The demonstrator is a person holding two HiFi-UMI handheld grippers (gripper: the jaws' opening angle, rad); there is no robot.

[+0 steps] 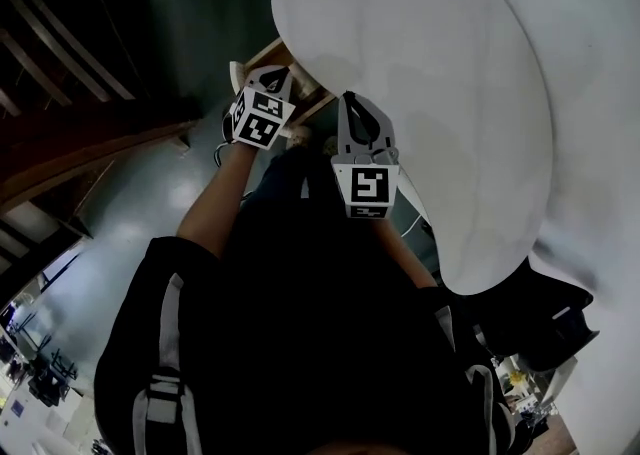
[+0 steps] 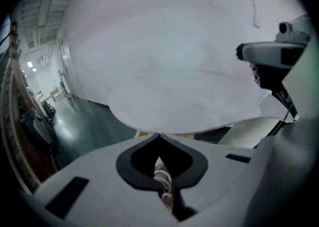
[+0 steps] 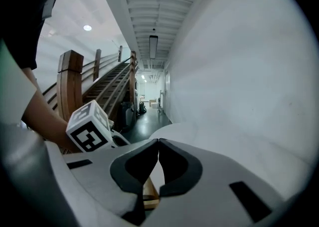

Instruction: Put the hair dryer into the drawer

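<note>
The person's dark top (image 1: 300, 343) fills the near field of the head view, with both arms held up ahead of it. The left tongs (image 1: 277, 73) are pressed together and pinch nothing. A pale ribbed scrap shows through the opening behind their tips (unidentified, lying beyond them, not held). The right tongs (image 1: 348, 98) are likewise pressed together and empty.

Judgement: both sit clear of any work, so they are idle.

Just beyond the left tongs, under the rim of the white table (image 1: 450, 93), sits a wooden edge (image 1: 310, 98), probably the drawer; its inside is hidden. The hair dryer is confirmed in no view. A grey-and-black object (image 2: 271, 56) to the right of the left tongs could be it, but it is cut off and I cannot tell.
</note>
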